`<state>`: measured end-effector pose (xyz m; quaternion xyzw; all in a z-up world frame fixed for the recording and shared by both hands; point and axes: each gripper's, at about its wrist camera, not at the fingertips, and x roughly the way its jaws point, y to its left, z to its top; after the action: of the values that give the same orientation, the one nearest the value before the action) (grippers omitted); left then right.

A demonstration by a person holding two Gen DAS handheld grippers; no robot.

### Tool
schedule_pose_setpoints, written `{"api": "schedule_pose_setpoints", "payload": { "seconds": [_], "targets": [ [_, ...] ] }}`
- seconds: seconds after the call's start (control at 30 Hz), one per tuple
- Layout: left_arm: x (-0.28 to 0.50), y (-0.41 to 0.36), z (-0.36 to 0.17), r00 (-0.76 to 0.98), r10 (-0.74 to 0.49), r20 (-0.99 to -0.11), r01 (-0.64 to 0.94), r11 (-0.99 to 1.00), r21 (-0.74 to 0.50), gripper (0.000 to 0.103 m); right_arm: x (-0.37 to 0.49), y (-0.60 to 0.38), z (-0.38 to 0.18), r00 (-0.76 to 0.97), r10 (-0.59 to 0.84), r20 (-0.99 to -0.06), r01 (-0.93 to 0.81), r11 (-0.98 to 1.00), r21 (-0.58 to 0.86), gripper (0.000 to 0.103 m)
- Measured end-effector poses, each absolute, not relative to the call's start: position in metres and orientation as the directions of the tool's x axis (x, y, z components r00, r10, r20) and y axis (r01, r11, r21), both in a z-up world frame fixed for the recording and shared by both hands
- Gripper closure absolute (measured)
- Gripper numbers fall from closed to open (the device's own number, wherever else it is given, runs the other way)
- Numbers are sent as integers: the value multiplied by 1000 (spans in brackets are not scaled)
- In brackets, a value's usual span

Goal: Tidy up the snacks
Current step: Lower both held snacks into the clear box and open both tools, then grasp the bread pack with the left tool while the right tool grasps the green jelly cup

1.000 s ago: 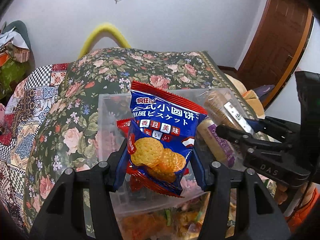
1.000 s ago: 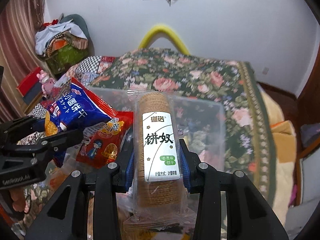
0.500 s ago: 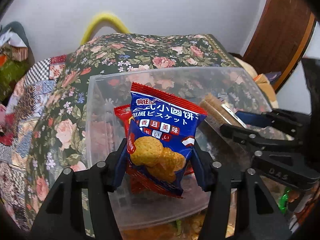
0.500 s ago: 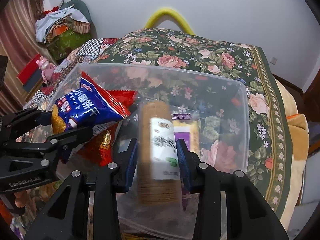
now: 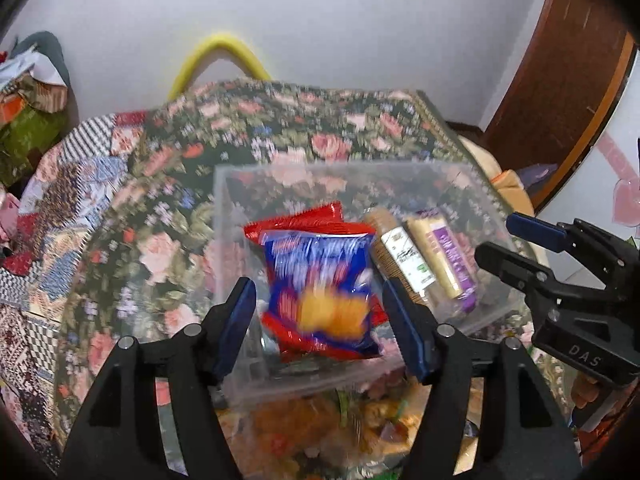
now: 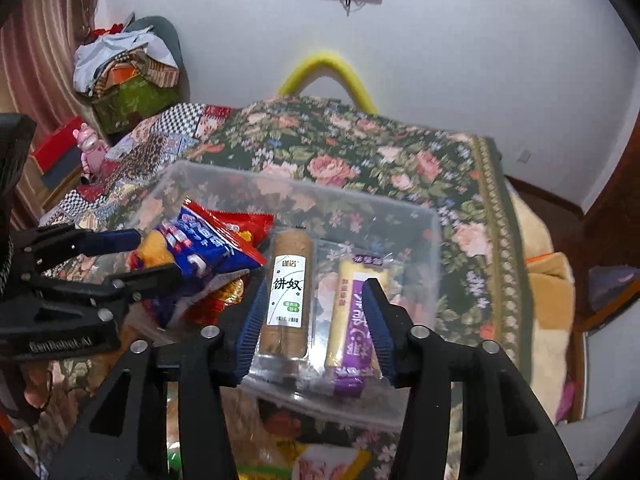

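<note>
A clear plastic bin [image 5: 224, 204] [image 6: 436, 240] sits on a floral bedspread. The jaws of my left gripper [image 5: 320, 322] are opening. A blurred blue biscuit packet [image 5: 320, 292] [image 6: 208, 248] sits between the pads without touching them, over a red packet [image 5: 296, 220]. My right gripper [image 6: 316, 320] is opening too, above the bin. A brown biscuit roll [image 6: 288, 292] [image 5: 400, 256] lies loose in the bin beside a yellow-and-purple pack [image 6: 352, 312]. Each gripper also shows at the edge of the other's view, the right gripper [image 5: 520, 248] and the left gripper [image 6: 140, 256].
The floral bedspread [image 6: 360, 152] stretches behind the bin. Loose snack wrappers [image 5: 320, 420] lie just in front of the bin. A yellow tube [image 5: 216, 48] arches at the wall. Piled clothes [image 6: 128, 68] are at the left and a wooden door [image 5: 560, 64] at the right.
Both grippers went from shut to open. The blue packet slipped from the left pads and the roll now rests in the bin. Both views pulled back upward.
</note>
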<state>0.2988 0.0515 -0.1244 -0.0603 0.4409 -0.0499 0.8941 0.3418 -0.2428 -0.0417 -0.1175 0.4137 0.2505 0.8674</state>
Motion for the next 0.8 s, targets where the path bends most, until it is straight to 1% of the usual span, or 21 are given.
{"api": "schedule_pose_setpoints", "payload": {
  "seconds": [0.07, 0.2, 0.27, 0.3, 0.33, 0.43, 0.57, 0.67, 0.8],
  "targets": [
    [289, 52, -111, 627, -135, -768, 38, 989, -143, 37, 335, -247, -32, 545, 348, -763, -528, 849, 10, 49],
    [263, 54, -84, 665, -123, -736, 43, 991, -127, 32, 316, -257, -12, 583, 356, -730, -520, 854, 2, 48],
    [250, 56, -75, 680, -116, -724, 43, 992, -119, 25, 305, -262, -2, 601, 362, -712, -516, 857, 1, 46],
    [243, 57, -72, 686, -104, -720, 37, 993, -109, 17, 301, -264, 1, 606, 367, -706, -516, 857, 3, 46],
    [238, 58, -70, 693, -94, -715, 31, 994, -102, 14, 295, -267, 5, 613, 371, -698, -516, 857, 3, 44],
    [219, 64, -67, 700, -75, -710, 21, 996, -85, 12, 277, -273, 13, 639, 364, -678, -510, 860, -20, 42],
    [198, 75, -73, 688, -68, -723, -2, 995, -95, 11, 258, -282, 14, 650, 365, -667, -508, 861, -24, 37],
    [185, 82, -84, 674, -57, -737, -18, 995, -94, 11, 249, -288, 7, 626, 379, -682, -508, 861, 12, 36],
    [169, 90, -105, 655, -17, -756, -42, 997, -58, 11, 239, -293, -10, 592, 380, -710, -493, 868, 54, 36]
  ]
}}
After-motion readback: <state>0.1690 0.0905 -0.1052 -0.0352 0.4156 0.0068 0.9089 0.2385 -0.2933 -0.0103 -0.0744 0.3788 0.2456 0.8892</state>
